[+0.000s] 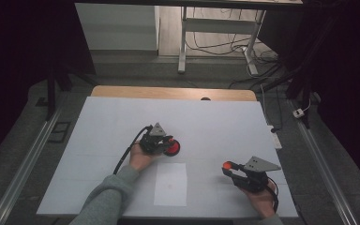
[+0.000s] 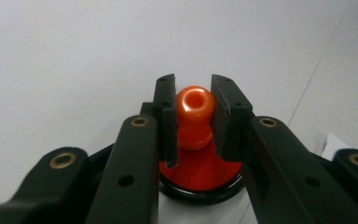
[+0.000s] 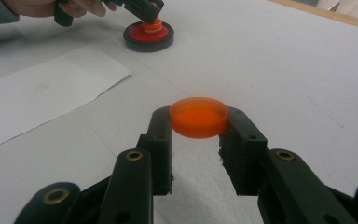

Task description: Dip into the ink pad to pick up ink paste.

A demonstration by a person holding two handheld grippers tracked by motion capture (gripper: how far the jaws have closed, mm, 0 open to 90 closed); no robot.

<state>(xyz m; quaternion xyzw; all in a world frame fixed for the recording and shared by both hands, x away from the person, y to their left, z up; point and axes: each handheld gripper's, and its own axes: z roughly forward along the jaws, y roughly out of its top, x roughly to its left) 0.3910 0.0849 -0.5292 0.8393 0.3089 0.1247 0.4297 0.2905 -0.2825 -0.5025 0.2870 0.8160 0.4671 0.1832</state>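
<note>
A red disc with a black rim (image 1: 173,148) lies near the middle of the white board. An orange knob with a hole in its top (image 2: 195,103) stands on this red disc (image 2: 200,172). My left gripper (image 2: 194,112) is shut on the knob, one pad on each side. From above, the left gripper (image 1: 168,143) sits right over the disc. My right gripper (image 3: 198,125) is shut on a shallow orange cap (image 3: 198,116) and holds it above the board. In the high view the right gripper (image 1: 228,167) and the cap (image 1: 227,165) are at the front right.
A white sheet of paper (image 1: 170,183) lies at the front between the two hands, and the same paper (image 3: 42,93) lies left of the right gripper. The white board (image 1: 215,122) rests on a wooden table (image 1: 173,92). Desk legs and cables stand beyond the far edge.
</note>
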